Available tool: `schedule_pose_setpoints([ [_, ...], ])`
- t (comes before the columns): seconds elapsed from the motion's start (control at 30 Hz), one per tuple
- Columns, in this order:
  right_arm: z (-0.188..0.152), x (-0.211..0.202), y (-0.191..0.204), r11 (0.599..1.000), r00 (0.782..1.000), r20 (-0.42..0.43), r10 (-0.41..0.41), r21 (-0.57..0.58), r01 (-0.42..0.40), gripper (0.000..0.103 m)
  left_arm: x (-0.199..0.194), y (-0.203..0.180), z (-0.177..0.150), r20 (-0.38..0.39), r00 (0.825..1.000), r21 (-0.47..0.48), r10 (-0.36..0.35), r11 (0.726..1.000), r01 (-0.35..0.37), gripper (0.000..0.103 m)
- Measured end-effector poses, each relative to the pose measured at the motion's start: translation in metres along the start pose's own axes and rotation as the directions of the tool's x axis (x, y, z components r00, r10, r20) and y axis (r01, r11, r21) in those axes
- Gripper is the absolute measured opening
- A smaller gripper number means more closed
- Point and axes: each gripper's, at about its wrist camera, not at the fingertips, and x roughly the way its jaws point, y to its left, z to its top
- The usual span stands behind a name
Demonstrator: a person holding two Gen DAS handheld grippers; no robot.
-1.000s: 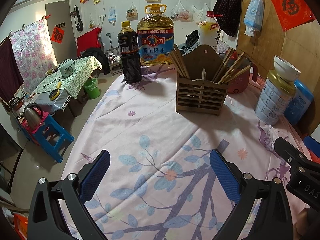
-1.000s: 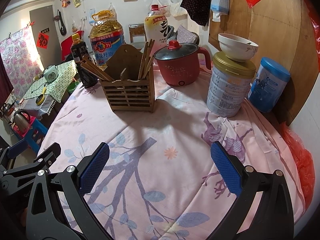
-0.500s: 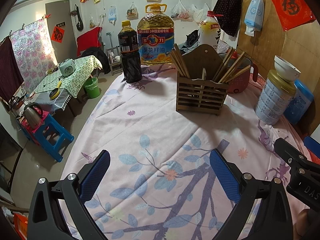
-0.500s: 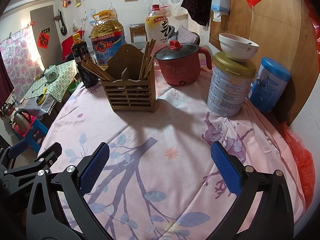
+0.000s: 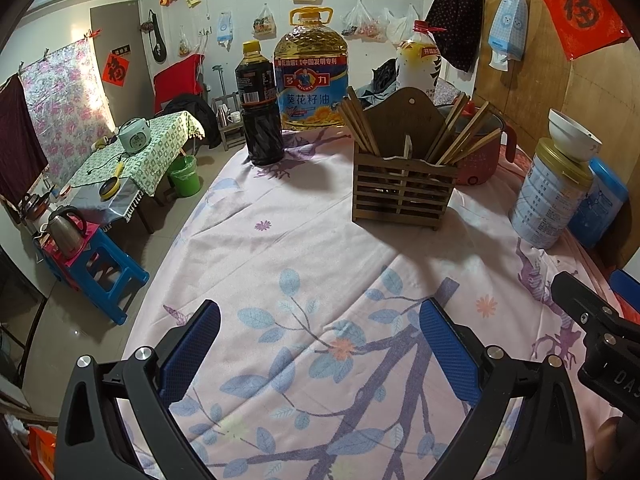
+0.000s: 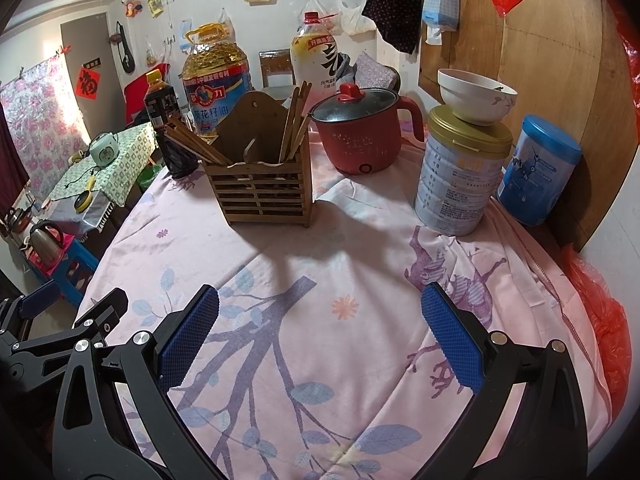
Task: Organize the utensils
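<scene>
A slatted wooden utensil holder (image 5: 402, 192) (image 6: 264, 190) stands at the far middle of the table. Several wooden chopsticks (image 5: 360, 124) lean out of its left compartment and more chopsticks (image 5: 460, 132) out of its right one; the same chopsticks (image 6: 192, 146) show in the right wrist view. My left gripper (image 5: 320, 344) hovers open over the floral tablecloth (image 5: 304, 256), well short of the holder, nothing between its blue pads. My right gripper (image 6: 320, 332) is open too, empty, beside the left one. The right gripper's black frame (image 5: 600, 332) shows at the left wrist view's right edge.
Behind the holder stand a dark sauce bottle (image 5: 258, 108), a big oil jug (image 5: 311, 76) and a red electric pot (image 6: 364, 132). A tin (image 6: 460, 176) with a white bowl (image 6: 476, 96) on top and a blue canister (image 6: 536, 172) sit at the right by the wooden wall.
</scene>
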Motion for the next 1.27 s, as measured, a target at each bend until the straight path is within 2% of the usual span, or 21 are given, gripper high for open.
schedule_pose_setpoints([
  [0.43,0.001,-0.001,0.002,1.000,1.000,0.002,0.000,-0.001,0.000,0.098,0.001,0.000,0.000,-0.002,1.000,0.002,0.000,1.000,0.000,0.097],
  [0.9,0.002,-0.002,0.004,1.000,1.000,0.007,0.003,0.001,-0.003,0.098,-0.018,-0.005,-0.008,0.060,0.998,0.044,0.001,0.999,-0.004,0.095],
  [1.07,0.002,-0.002,0.002,1.000,1.000,0.008,0.004,0.003,-0.004,0.098,-0.016,0.001,-0.007,0.030,0.999,0.016,-0.025,1.000,0.024,0.095],
  [1.27,0.000,-0.003,0.002,1.000,1.000,0.009,0.007,0.000,-0.007,0.098,-0.014,0.003,-0.002,0.026,1.000,-0.013,-0.007,1.000,0.007,0.095],
])
